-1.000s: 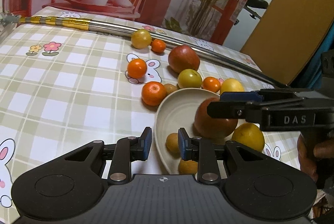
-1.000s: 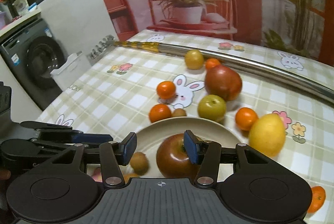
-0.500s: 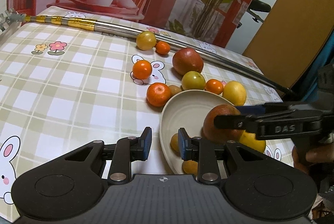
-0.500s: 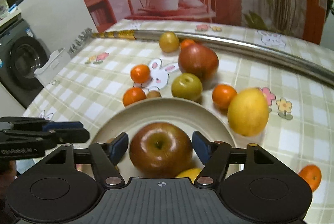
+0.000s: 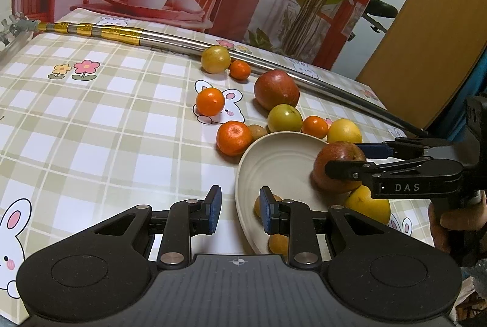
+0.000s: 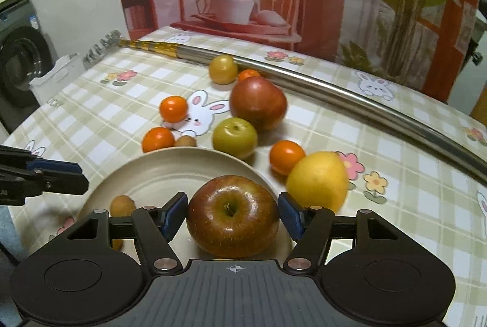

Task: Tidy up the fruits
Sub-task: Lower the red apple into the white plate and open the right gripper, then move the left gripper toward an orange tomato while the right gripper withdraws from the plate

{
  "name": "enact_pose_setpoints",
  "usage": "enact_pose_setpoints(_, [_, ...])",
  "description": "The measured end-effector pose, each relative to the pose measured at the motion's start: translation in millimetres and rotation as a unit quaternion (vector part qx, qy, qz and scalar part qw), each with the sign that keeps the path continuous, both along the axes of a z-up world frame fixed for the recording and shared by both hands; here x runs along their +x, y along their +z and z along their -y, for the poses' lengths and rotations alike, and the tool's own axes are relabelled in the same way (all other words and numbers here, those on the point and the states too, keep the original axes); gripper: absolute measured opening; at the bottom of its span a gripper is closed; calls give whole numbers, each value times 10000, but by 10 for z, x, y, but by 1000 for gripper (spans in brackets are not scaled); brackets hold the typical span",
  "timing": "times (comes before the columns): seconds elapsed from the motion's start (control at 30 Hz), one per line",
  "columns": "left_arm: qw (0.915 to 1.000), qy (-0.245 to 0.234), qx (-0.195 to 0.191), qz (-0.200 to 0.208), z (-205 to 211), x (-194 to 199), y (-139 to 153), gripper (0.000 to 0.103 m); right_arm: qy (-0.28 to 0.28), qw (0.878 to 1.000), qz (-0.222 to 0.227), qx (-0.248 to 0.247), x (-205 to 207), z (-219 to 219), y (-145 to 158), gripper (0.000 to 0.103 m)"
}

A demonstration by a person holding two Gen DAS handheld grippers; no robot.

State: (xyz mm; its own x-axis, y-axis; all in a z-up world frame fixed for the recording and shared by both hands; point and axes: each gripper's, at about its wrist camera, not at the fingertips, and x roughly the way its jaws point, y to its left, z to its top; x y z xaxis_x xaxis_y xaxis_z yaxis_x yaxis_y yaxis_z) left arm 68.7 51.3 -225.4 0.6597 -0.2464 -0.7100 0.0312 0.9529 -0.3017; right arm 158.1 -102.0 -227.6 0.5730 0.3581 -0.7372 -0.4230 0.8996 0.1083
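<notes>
My right gripper (image 6: pixel 232 212) has its fingers pinching the red apple (image 6: pixel 232 216) over the plate (image 6: pixel 158 171); my left gripper (image 5: pixel 237 209) sits beside the plate's rim, fingers spread with nothing between them.

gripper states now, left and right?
Left gripper: open, holding nothing, beside the plate.
Right gripper: closed on the red apple over the plate.
</notes>
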Motion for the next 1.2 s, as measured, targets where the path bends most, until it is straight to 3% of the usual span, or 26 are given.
enact_pose_setpoints(0.33, [10000,21,19,-34,0,9,-10,29,-247,9996,-6,103,-65,116,-25,62])
enact_pose_setpoints(0.83, [9998,81,137,-94,-13,61,15,29,-1085,9865,548,1100,-270,650,237,62])
enact_pose_setpoints(1.2, [9983,405,335,255,-355,291,487,29,-1555,9768,792,1241,-307,1043,291,61])
